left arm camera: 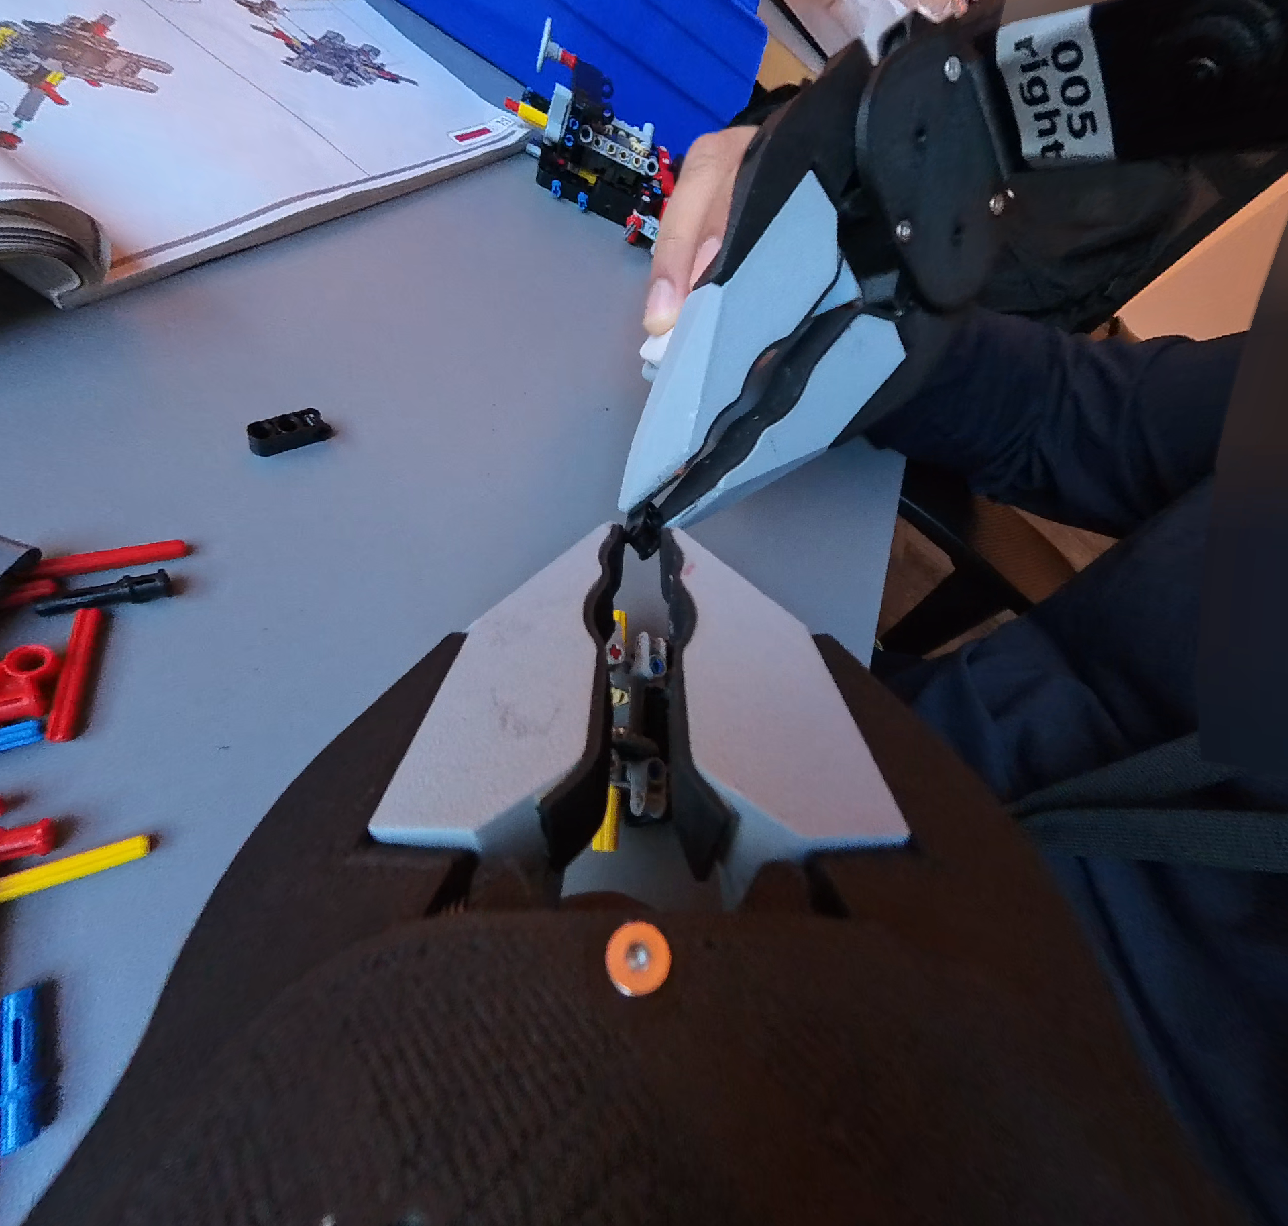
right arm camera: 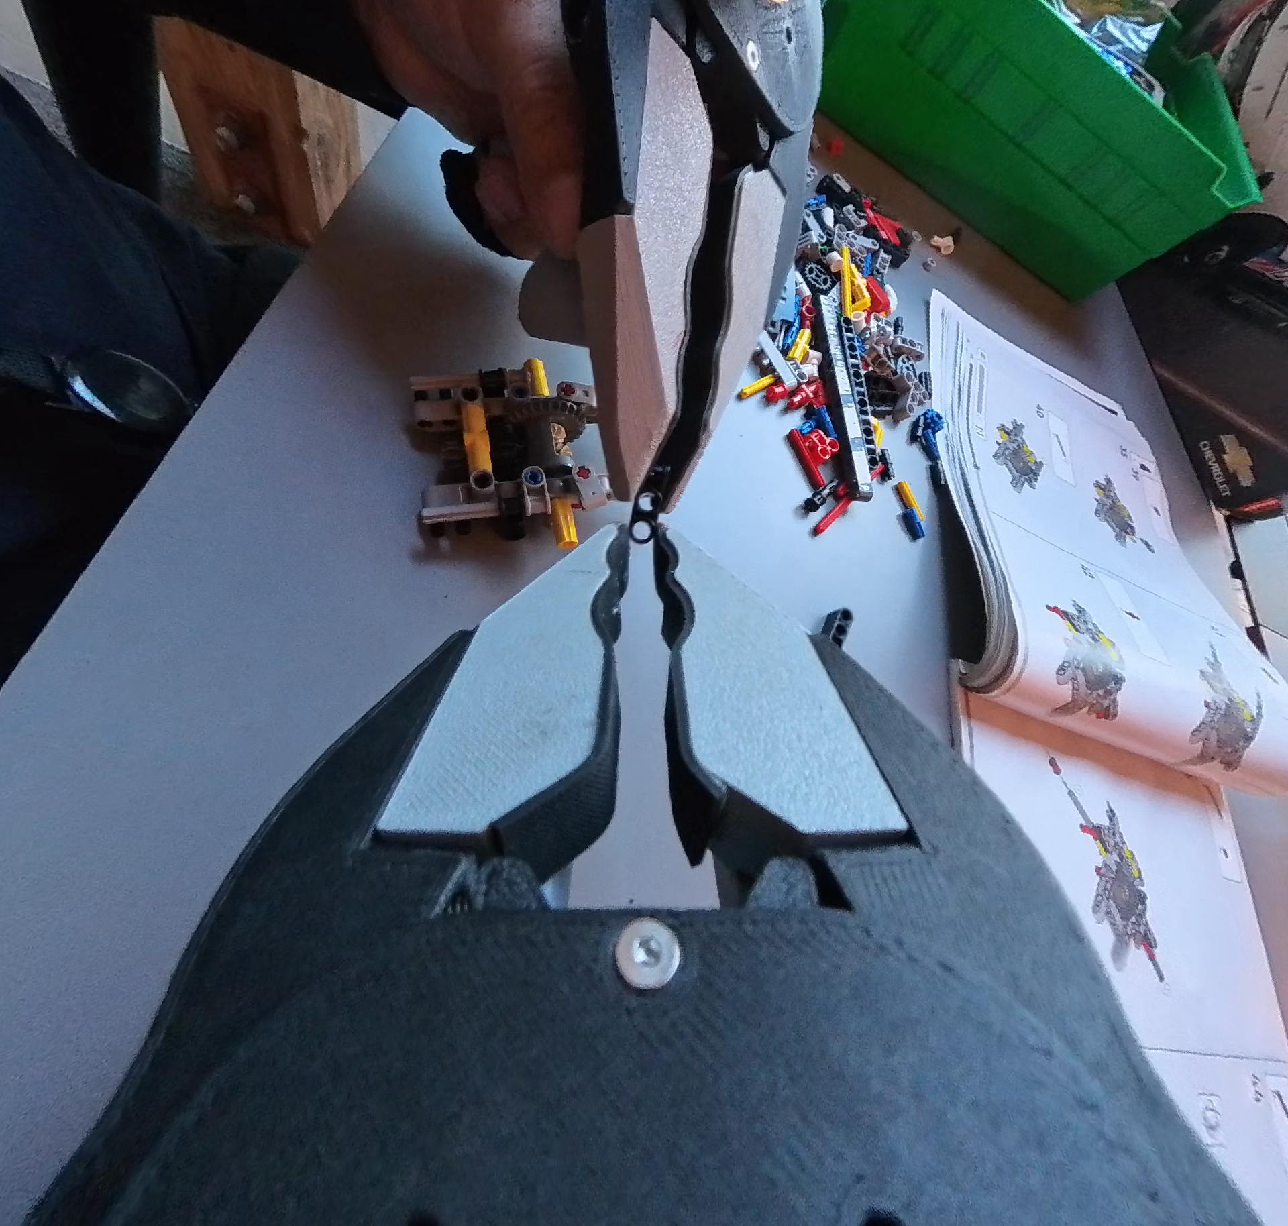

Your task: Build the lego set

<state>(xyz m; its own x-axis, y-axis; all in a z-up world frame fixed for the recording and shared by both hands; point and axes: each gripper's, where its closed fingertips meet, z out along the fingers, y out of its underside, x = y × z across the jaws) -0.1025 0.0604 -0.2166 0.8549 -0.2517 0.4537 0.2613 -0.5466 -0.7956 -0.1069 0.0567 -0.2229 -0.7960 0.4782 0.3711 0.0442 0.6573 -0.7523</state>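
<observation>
Above the grey worktop [right arm camera: 209, 635] my two grippers meet tip to tip on one small black holed beam [right arm camera: 644, 516]. My left gripper [left arm camera: 640, 543] is nearly closed, pinching one end; my right gripper [right arm camera: 642, 536] is nearly closed on the other end. Below sits a grey and yellow gear assembly [right arm camera: 505, 450]. At the back, a green bin [right arm camera: 1010, 112] holds crinkled clear bags, and a blue bin [left arm camera: 592, 15] shows only its wall. Loose parts [right arm camera: 847, 370] lie piled beside an open instruction booklet [right arm camera: 1115, 565], with another black beam [left arm camera: 288, 431] lying apart.
</observation>
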